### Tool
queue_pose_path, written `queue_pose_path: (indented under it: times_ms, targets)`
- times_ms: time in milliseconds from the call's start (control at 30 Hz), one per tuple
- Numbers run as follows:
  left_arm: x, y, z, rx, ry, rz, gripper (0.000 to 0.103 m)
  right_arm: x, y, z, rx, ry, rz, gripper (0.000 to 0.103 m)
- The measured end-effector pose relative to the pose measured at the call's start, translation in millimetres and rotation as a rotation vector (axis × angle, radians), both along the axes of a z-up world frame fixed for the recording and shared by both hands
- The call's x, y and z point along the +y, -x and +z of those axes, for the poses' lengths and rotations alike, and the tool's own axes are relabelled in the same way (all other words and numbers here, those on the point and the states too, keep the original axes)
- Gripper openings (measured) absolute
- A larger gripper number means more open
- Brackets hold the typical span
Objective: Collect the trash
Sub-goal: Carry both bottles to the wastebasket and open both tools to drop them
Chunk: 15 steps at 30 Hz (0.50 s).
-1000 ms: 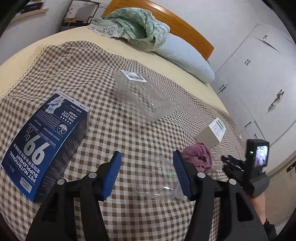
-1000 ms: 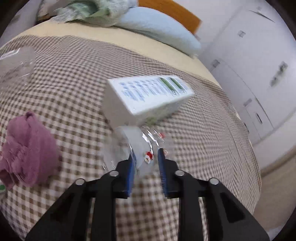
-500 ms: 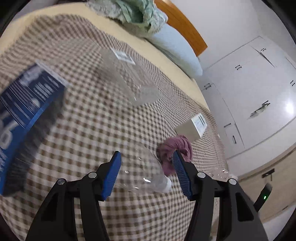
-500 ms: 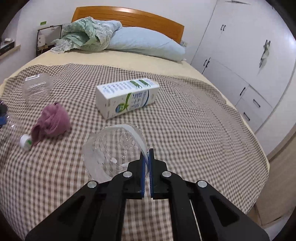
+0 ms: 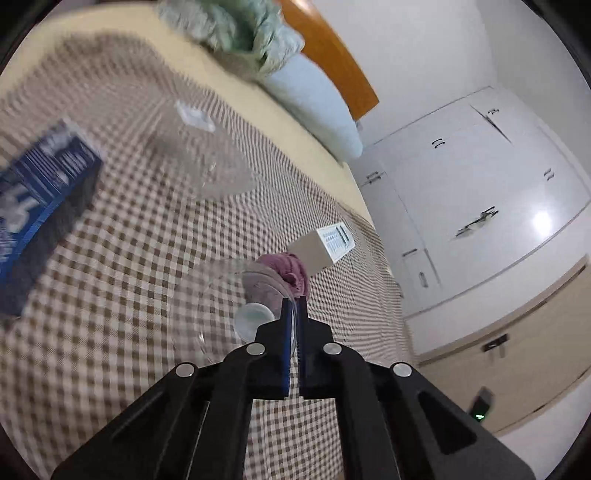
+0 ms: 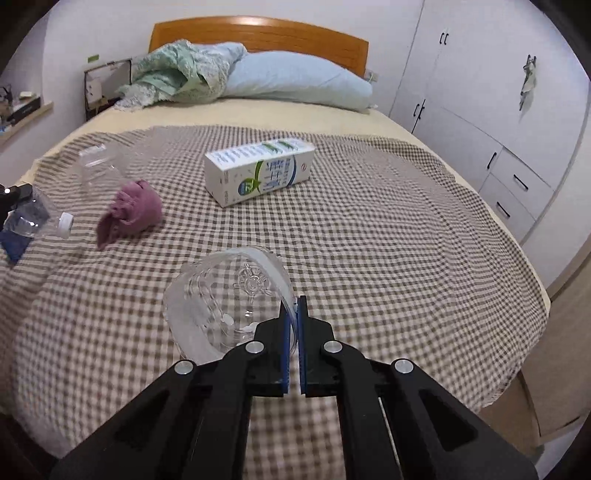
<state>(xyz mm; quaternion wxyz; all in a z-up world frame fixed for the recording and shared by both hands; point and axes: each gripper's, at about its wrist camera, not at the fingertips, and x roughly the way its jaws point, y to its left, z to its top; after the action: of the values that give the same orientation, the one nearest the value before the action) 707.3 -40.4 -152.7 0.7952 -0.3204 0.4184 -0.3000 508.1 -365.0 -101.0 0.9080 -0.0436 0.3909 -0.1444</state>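
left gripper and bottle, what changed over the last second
The left gripper closed from wide open onto the clear bottle and lifted it. The right gripper raised its plastic cup off the bed. Both boxes and the purple cloth stayed put.

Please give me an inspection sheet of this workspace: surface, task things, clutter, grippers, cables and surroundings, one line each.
Surface: checked cloth spread over a bed.
Job's things: clear plastic bottle with white cap; clear plastic cup; white carton and blue box lying flat; clear plastic container.
Clutter: purple cloth, bunched.
Grippers: left gripper closed on the bottle; right gripper pinching the cup's rim.
Cables: nothing seen.
Surroundings: blue pillow, green blanket, wooden headboard, white wardrobe.
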Motion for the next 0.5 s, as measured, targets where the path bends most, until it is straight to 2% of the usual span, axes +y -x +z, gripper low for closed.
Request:
queue_pose_path:
  times_ms: [33,100,233,300,367,433,500]
  targets:
    - [-7,15,12,-0.032,-0.050,0.015,0.000,-4,12,6,-0.011,-0.005,-0.001,0.004]
    - [-18,37,26,-0.061,-0.097,0.023,0.000,-14,34,16,-0.030,-0.025,-0.007,0.004]
    - [-52,97,49,-0.084,-0.194,0.002,0.000,-51,105,33,-0.073,-0.084,-0.066,0.004]
    - [-80,136,62,-0.124,-0.247,-0.050,0.000,-70,144,36,-0.084,-0.112,-0.093,0.004]
    - [-100,172,75,-0.172,-0.268,-0.116,0.000,-89,188,32,-0.080,-0.116,-0.129,0.004]
    - [-136,209,83,-0.217,-0.288,-0.201,0.000,-107,227,20,-0.055,-0.123,-0.169,0.004]
    - [-164,233,85,-0.233,-0.298,-0.273,0.000,-132,267,-5,-0.012,-0.180,-0.222,0.004]
